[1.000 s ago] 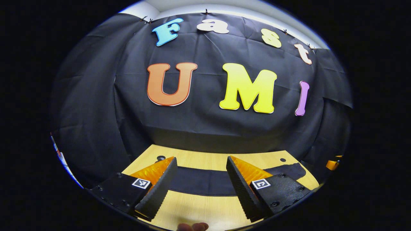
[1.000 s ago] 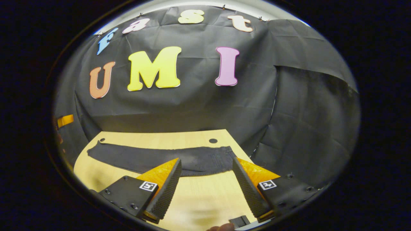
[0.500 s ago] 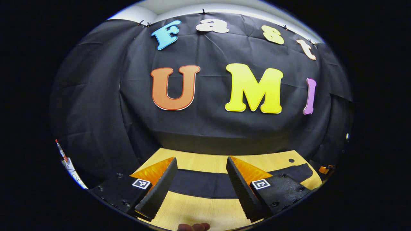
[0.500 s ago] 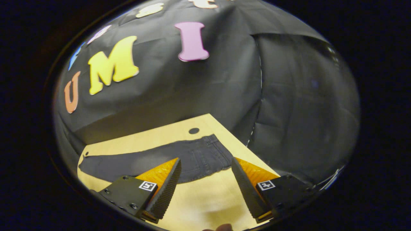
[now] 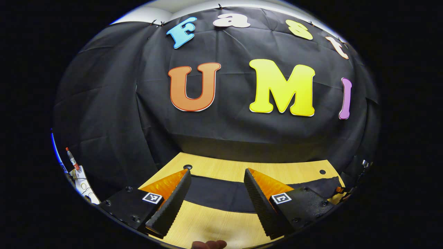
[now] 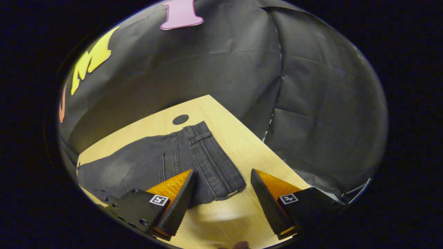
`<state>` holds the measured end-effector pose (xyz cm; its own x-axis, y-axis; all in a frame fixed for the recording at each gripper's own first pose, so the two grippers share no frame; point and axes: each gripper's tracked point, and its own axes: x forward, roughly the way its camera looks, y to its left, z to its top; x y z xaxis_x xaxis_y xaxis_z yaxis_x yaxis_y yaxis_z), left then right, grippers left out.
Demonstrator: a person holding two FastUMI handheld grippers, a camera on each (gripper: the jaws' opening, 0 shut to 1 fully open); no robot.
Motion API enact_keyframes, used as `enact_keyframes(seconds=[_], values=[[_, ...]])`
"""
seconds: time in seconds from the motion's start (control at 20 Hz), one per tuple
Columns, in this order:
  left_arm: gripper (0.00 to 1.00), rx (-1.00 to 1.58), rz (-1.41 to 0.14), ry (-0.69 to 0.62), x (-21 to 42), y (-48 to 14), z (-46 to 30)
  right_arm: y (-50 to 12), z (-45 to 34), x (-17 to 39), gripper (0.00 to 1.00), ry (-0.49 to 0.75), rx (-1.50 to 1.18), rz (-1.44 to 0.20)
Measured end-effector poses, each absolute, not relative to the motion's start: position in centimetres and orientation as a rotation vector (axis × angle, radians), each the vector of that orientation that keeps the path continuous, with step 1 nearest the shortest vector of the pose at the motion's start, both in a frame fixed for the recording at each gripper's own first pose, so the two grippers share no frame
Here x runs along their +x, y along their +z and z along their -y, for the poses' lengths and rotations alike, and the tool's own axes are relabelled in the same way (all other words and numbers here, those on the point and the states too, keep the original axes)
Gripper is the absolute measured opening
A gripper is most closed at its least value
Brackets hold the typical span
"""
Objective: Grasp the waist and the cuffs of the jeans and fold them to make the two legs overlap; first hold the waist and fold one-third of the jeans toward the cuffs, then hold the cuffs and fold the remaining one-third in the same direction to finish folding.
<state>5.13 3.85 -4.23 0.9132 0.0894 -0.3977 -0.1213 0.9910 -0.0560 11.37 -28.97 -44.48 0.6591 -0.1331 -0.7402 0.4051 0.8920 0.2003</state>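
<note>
Jeans: dark jeans (image 6: 166, 162) lie flat and unfolded along the wooden surface (image 6: 238, 145), waist (image 6: 211, 155) at the end near the right gripper.
Right gripper (image 6: 221, 200): fingers spread, holding nothing, above the surface; the waist corner lies at 12 o'clock between them.
Left gripper (image 5: 216, 199): fingers spread, empty; a jeans leg (image 5: 218, 195) crosses at 12 o'clock.
</note>
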Motion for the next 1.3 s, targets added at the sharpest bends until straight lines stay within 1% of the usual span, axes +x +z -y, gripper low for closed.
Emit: enact_keyframes(seconds=[0.05,0.1,0.15,0.2,0.25,0.35,0.4,0.55,0.6,0.7,0.75,0.85,0.95,1.0,1.15,1.3], values=[[0.99,-0.086,-0.409,0.113,5.1,-4.4,-3.7,-44.6,28.9,11.1,0.94,-0.301,0.392,-0.807],[0.99,-0.098,-0.413,0.119,5.2,-4.5,-3.7,-44.6,28.8,11.0,1.0,-0.295,0.418,-0.806],[0.99,-0.113,-0.418,0.124,5.2,-4.7,-3.7,-44.9,28.9,11.3,0.88,-0.282,0.415,-0.81],[0.99,-0.13,-0.425,0.127,5.2,-5.0,-3.7,-45.0,28.8,11.3,0.87,-0.259,0.406,-0.823],[0.99,-0.146,-0.433,0.124,5.1,-5.2,-3.6,-44.9,28.0,11.9,0.81,-0.223,0.436,-0.827],[0.99,-0.164,-0.446,0.128,4.9,-5.5,-3.8,-44.8,27.6,12.1,0.48,-0.235,0.42,-0.85],[0.99,-0.168,-0.448,0.134,4.6,-5.6,-4.3,-44.5,27.5,11.9,0.41,-0.23,0.398,-0.861],[0.99,-0.17,-0.429,0.157,3.9,-5.2,-5.9,-43.5,27.6,12.4,0.07,-0.253,0.322,-0.88],[0.99,-0.147,-0.417,0.157,3.6,-5.2,-6.5,-43.0,27.4,12.5,0.02,-0.259,0.304,-0.889],[0.99,-0.083,-0.404,0.169,3.0,-5.5,-8.2,-41.5,27.4,12.6,0.0,-0.272,0.293,-0.889],[0.99,-0.077,-0.399,0.174,2.9,-5.7,-8.7,-40.2,27.2,12.8,0.01,-0.275,0.298,-0.871],[0.98,-0.107,-0.395,0.19,2.2,-6.3,-10.1,-36.1,26.5,12.6,0.0,-0.269,0.283,-0.827],[0.99,-0.144,-0.39,0.213,1.4,-6.9,-12.0,-31.8,24.8,12.9,0.01,-0.257,0.246,-0.781],[0.99,-0.157,-0.388,0.222,1.2,-7.3,-12.8,-29.5,23.4,13.1,0.0,-0.245,0.232,-0.755],[0.99,-0.159,-0.391,0.256,-0.1,-8.6,-16.8,-24.8,18.7,14.7,0.01,-0.206,0.164,-0.691],[0.99,-0.16,-0.385,0.291,-1.5,-9.3,-20.7,-20.5,12.1,15.9,0.01,-0.139,0.133,-0.643]])
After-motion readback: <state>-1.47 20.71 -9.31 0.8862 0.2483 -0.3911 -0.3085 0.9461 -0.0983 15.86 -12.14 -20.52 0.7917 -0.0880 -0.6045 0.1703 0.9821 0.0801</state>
